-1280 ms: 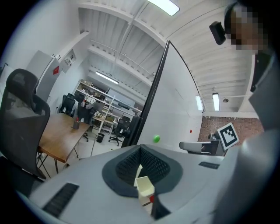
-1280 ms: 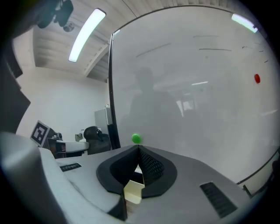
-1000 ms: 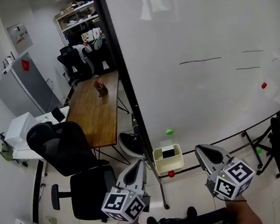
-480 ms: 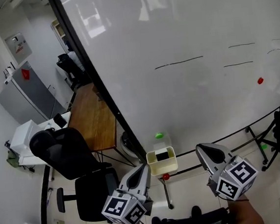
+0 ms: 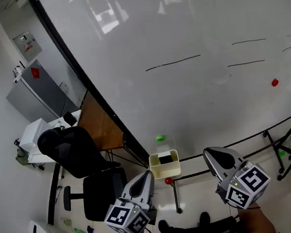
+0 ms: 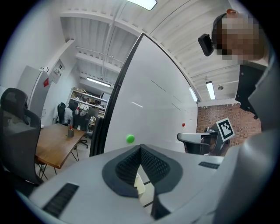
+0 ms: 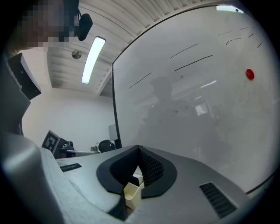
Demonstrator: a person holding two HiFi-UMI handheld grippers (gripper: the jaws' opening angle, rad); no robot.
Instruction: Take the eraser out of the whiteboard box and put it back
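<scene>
Both empty, fingers [image 7: 150, 169] pressed together: left gripper [image 5: 145, 176] and right gripper [image 5: 214, 155] hang near the box [image 5: 165, 171], eraser [image 5: 165, 159] inside it.

Black office chair [image 5: 69, 151] beside wooden table [image 5: 102, 125], grey cabinet [image 5: 37, 94] nearby.

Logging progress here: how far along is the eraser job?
Nothing visibly done: the black eraser sits in the cream box on the whiteboard. In hand: nothing; left gripper and right gripper are shut, empty, short of the box. Left: lifting the eraser out and returning it.
</scene>
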